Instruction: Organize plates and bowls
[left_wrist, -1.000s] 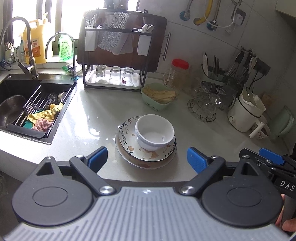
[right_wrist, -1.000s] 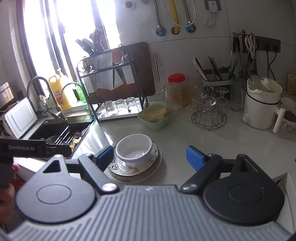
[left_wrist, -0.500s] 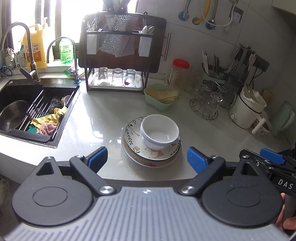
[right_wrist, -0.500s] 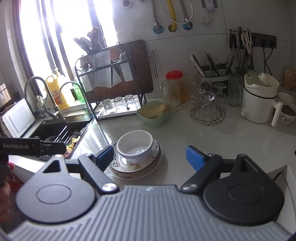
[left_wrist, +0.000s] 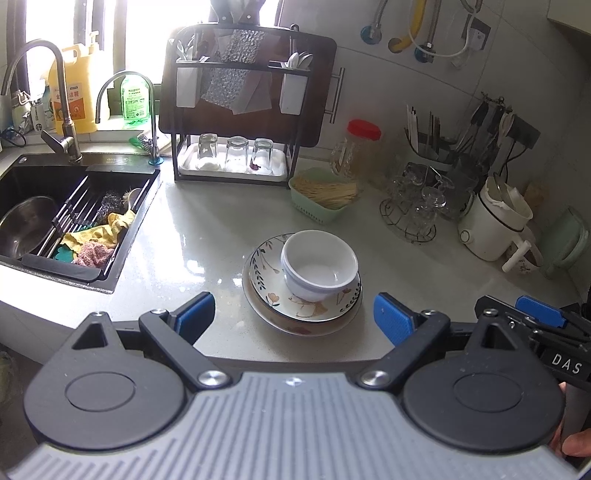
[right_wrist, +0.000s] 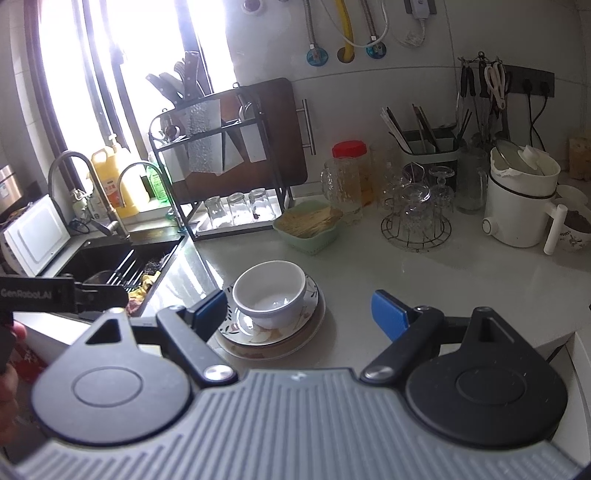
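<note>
White bowl (left_wrist: 319, 265) sits in floral plate (left_wrist: 273, 291) stacked on a second plate (left_wrist: 295, 326) on counter (left_wrist: 192, 236); left gripper (left_wrist: 293, 314) and right gripper (right_wrist: 299, 309) both spread wide, empty, short of stack.

— What's different from a second ago?
— My left gripper (left_wrist: 293, 314) sits nearer the white bowl (left_wrist: 319, 264) and plates (left_wrist: 273, 295). My right gripper (right_wrist: 299, 308) has closed in too; the stack now lies just beyond its left finger.
</note>
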